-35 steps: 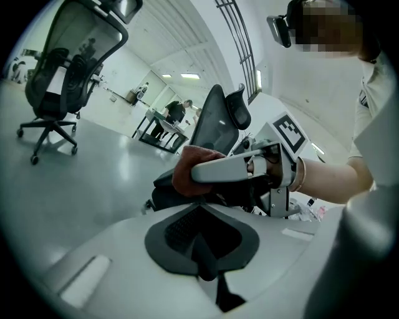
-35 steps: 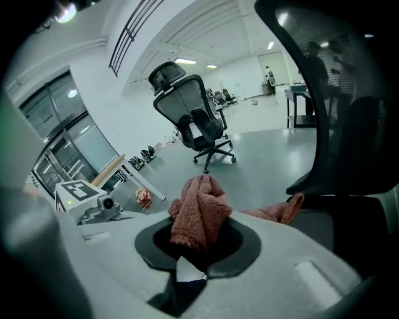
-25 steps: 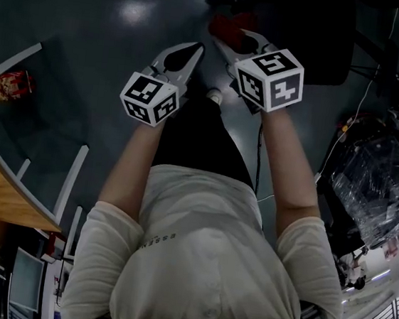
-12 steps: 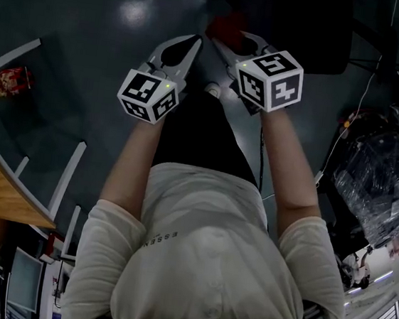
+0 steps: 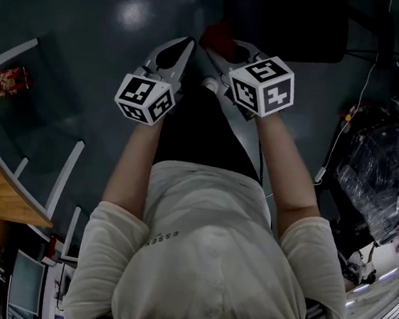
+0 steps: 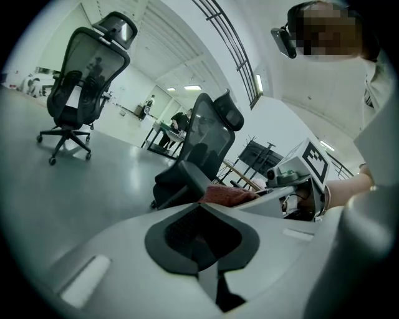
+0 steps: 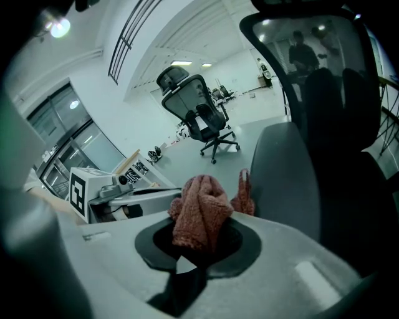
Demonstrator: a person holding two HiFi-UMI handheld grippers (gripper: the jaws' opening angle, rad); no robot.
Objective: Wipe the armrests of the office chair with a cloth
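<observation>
The right gripper [image 7: 198, 249] is clenched on the red cloth [image 7: 199, 212], which bunches up out of its jaws, close in front of the dark chair [image 7: 299, 162]. The left gripper [image 6: 201, 240] is clenched on nothing, just beside the right, above the floor [image 5: 90, 50]

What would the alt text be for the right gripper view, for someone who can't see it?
The right claw is shut on a fluffy reddish cloth, seen close up from behind. Just ahead stands a dark office chair; a second office chair stands farther off on a pale floor.
</observation>
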